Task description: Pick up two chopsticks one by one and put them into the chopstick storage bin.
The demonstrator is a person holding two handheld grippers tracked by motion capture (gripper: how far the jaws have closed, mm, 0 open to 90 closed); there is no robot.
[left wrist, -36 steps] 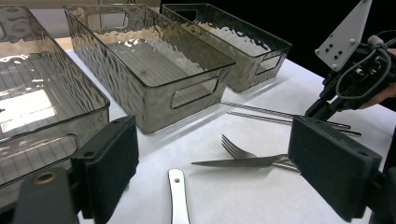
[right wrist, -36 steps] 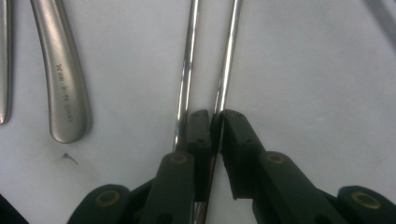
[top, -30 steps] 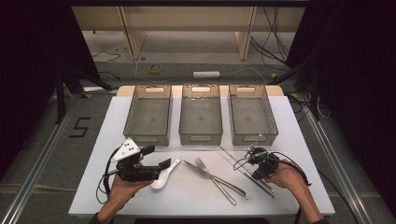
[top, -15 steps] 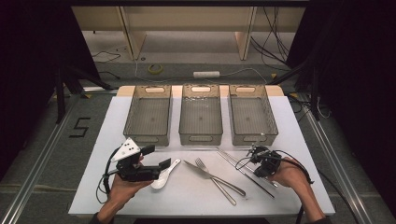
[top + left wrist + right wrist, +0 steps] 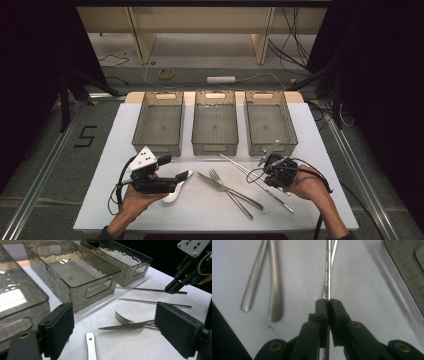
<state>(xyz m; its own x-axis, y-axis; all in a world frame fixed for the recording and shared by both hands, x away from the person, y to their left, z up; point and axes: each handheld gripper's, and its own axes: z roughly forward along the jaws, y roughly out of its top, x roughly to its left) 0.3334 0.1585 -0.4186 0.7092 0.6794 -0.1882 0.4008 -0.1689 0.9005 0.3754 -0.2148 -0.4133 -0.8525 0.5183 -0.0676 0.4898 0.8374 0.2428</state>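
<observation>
Shifted slightly rightward, right gripper [image 5: 327, 301] pinches a chopstick [image 5: 328, 270]; left gripper [image 5: 115, 332] gapes wide.

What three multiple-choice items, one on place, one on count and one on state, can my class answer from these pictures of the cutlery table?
1. Where does the knife lie?
A. inside the middle bin
B. on the white table, crossing the fork
C. on the floor

2. How many grey bins stand in the row?
A. two
B. three
C. five

3. How is the right gripper?
A. shut on a chopstick
B. wide open above a bin
C. shut on the fork

Answers: 1 B, the left gripper view shows the blade lying over the fork on the table. 2 B, the high view shows three side by side. 3 A, the right gripper view shows the jaws closed with the thin metal rod between them.
</observation>
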